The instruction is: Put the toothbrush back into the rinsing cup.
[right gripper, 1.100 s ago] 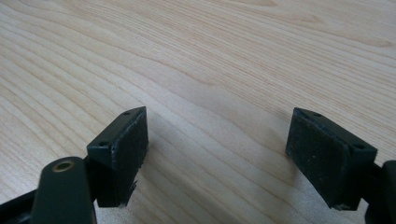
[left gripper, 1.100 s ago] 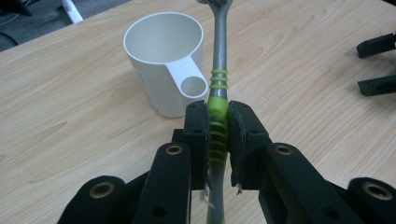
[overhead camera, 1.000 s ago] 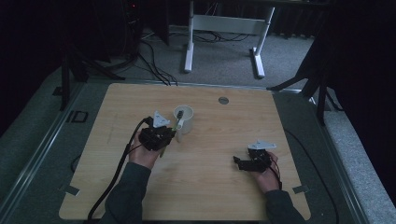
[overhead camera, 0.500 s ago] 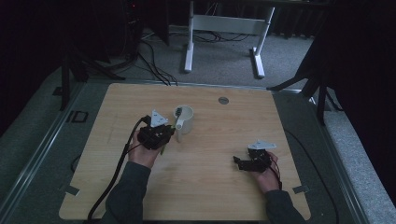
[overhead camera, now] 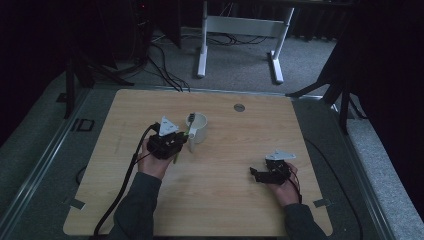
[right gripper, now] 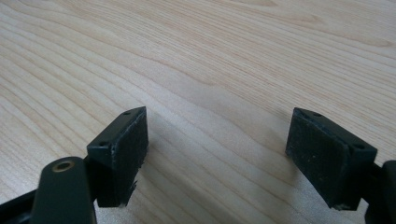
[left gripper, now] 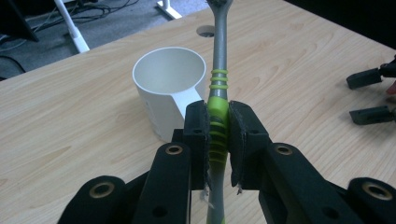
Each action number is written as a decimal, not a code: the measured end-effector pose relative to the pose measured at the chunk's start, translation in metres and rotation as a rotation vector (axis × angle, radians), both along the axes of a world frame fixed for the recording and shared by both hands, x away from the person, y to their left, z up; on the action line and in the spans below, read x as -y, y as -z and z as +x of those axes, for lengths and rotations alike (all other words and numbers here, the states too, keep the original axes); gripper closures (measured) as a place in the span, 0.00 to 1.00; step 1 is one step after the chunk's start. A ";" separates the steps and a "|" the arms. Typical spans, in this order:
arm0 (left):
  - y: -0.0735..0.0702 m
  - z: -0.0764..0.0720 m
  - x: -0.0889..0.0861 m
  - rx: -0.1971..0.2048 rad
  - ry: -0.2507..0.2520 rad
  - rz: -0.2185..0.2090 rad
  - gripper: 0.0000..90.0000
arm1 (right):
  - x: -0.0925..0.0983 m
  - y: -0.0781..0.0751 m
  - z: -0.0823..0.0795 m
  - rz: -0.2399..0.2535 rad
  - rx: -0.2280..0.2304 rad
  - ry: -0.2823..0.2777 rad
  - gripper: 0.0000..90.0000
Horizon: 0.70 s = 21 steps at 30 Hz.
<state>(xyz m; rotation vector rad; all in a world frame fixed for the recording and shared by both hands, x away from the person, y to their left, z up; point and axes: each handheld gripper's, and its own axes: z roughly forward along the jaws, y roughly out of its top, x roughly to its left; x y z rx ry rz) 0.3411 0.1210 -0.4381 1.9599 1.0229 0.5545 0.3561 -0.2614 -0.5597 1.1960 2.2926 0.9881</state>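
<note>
A white mug (overhead camera: 197, 127) (left gripper: 172, 88) stands on the wooden table (overhead camera: 225, 200), its handle turned toward my left gripper. My left gripper (overhead camera: 176, 143) (left gripper: 218, 122) is shut on a grey and green toothbrush (left gripper: 218, 79), which points up past the mug's right rim; its green grip sits between the jaws. The toothbrush's tip (overhead camera: 189, 121) lies at the mug's near left side in the high view. My right gripper (overhead camera: 256, 174) (right gripper: 217, 158) rests low over bare wood at the right, open, with nothing between its jaws.
A round cable hole (overhead camera: 239, 107) sits near the table's far edge. A white desk frame (overhead camera: 240, 30) and cables (overhead camera: 165, 55) stand on the floor beyond the table. The left gripper's cable (overhead camera: 120, 200) trails off the near edge.
My left gripper with the toothbrush has shifted slightly toward the near side, beside the mug. The right gripper stays in place.
</note>
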 end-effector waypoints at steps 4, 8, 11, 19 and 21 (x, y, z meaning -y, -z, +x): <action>0.000 0.001 -0.001 0.009 -0.002 -0.007 0.88 | 0.000 0.000 0.000 0.001 -0.001 0.001 0.23; -0.001 0.001 -0.002 0.022 0.003 -0.022 0.88 | 0.000 0.000 0.000 0.001 -0.001 0.000 0.23; -0.002 0.001 -0.003 0.032 0.002 -0.032 0.88 | 0.000 0.000 0.000 0.001 -0.001 0.001 0.23; -0.003 0.003 -0.004 0.035 0.007 -0.043 0.88 | 0.000 0.000 0.000 0.001 -0.002 0.001 0.23; -0.004 0.003 -0.005 0.039 0.005 -0.047 0.88 | 0.000 0.000 0.000 0.001 -0.002 0.001 0.23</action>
